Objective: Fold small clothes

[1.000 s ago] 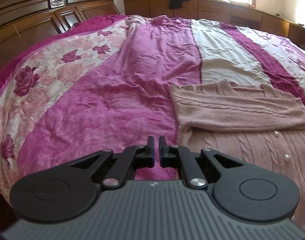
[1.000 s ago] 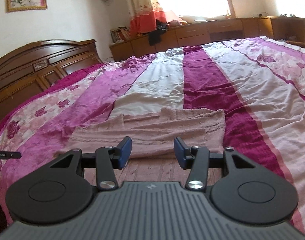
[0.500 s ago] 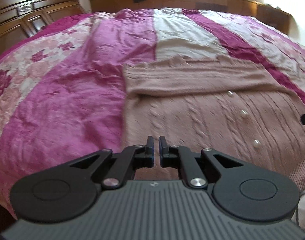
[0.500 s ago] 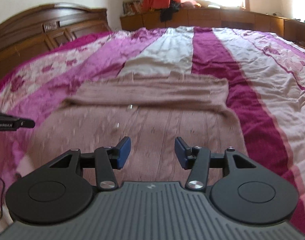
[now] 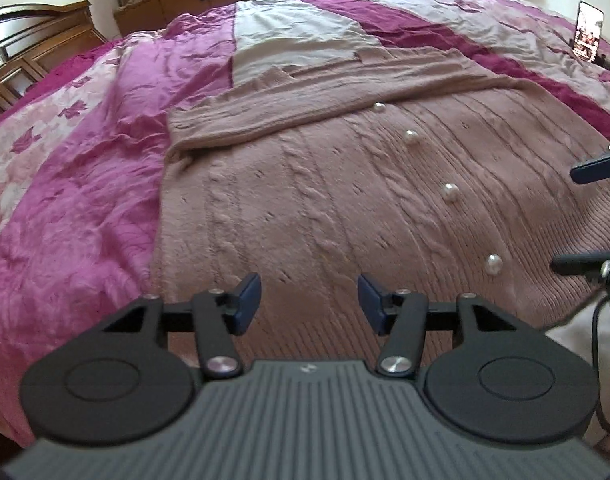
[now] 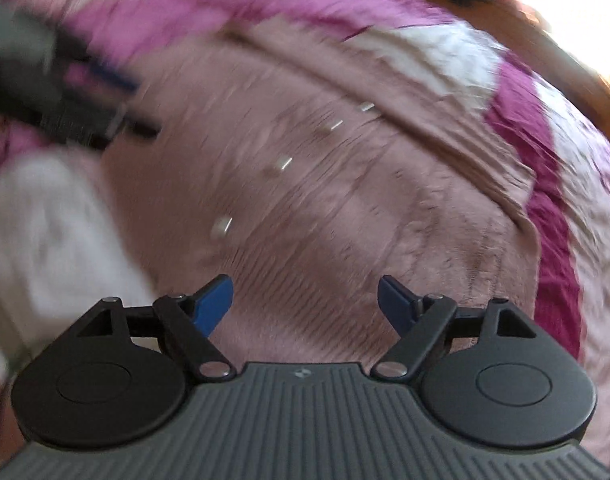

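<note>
Cardigan [image 5: 345, 184], dusty-pink cable knit, lies flat on the bedspread [image 5: 85, 200], its far part folded over into a band that runs across the width. Left to right in the left wrist view: a dark wooden headboard [image 5: 29, 52] at the far left edge; floral and magenta stripes of the bedspread; then the knit itself, filling the middle and right of the frame. A line of pearl buttons [image 5: 450, 191] runs diagonally down the garment's right half. A phone [image 5: 589, 28] stands upright near the bed's far right edge.

Left gripper [image 5: 309, 300] hovers over the near hem, blue pads wide apart, nothing between them. At the right edge of this view the tips of the right gripper [image 5: 585, 216] reach in over the knit, one blue pad above, one dark finger below, spread.

Right wrist view is heavily motion-blurred. Left to right: a white fabric patch [image 6: 53, 232], contents unclear; the left gripper [image 6: 89, 92] as a dark smear at upper left; the cardigan [image 6: 365, 208] with streaked buttons [image 6: 221, 227]; magenta bedspread [image 6: 553, 240] at right. Right gripper [image 6: 305, 300] fingers are spread wide over the knit, empty.
</note>
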